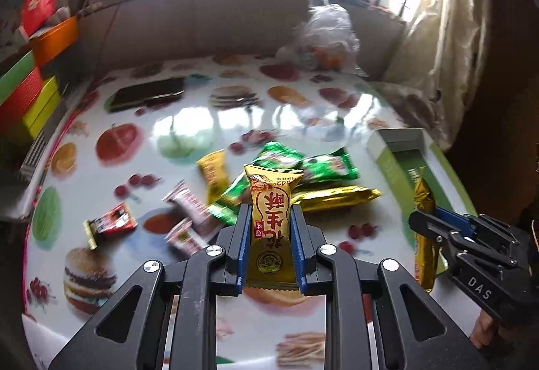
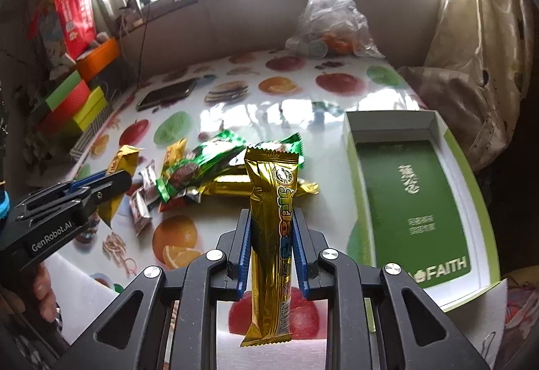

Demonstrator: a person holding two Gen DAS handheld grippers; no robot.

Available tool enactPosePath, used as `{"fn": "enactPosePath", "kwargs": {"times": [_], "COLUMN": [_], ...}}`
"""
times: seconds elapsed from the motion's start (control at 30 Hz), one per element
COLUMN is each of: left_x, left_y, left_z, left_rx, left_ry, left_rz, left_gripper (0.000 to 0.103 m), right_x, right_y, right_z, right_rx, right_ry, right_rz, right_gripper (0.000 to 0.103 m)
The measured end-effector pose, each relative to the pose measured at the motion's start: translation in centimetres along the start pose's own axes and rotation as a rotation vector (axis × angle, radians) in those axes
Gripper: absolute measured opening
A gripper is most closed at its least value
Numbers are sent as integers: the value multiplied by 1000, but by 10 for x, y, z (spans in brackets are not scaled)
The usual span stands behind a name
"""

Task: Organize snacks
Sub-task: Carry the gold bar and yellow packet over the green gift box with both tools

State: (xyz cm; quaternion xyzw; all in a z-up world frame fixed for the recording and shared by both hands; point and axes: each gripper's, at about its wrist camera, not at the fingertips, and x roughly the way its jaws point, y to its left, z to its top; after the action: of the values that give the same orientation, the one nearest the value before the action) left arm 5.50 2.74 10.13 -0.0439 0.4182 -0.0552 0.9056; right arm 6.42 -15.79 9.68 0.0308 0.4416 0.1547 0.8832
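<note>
L gripper [image 1: 271, 218] clamps gold snack [image 1: 271, 215]

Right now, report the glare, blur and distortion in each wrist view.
Left wrist view: window glare on the glossy tablecloth, loose snack packets motion-smeared, the gripped gold packet sharp. Right wrist view: windows blown out white, the green box slightly smeared. Both: fisheye bending with dark corners.

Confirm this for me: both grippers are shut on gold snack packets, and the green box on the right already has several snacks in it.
Not quite. The left gripper is shut on a gold peanut-crisp packet and the right gripper on a long gold snack bar, but the green box holds no snacks: the right wrist view shows only its printed green bottom.
</note>
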Motion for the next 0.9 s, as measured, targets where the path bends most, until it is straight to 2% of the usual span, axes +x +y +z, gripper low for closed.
{"fn": "enactPosePath", "kwargs": {"times": [0.5, 0.9], "left_x": [23, 54], "left_y": [-88, -144], "left_z": [23, 21], "left_rx": [102, 141], "left_ry": [21, 85], "left_rz": [-149, -232], "left_gripper": [23, 23], "right_x": [-21, -15], "right_y": [-64, -115], "right_z": [12, 5], "right_rx": [80, 130], "right_ry": [-20, 20], "right_rz": [-103, -172], "right_gripper": [22, 22]}}
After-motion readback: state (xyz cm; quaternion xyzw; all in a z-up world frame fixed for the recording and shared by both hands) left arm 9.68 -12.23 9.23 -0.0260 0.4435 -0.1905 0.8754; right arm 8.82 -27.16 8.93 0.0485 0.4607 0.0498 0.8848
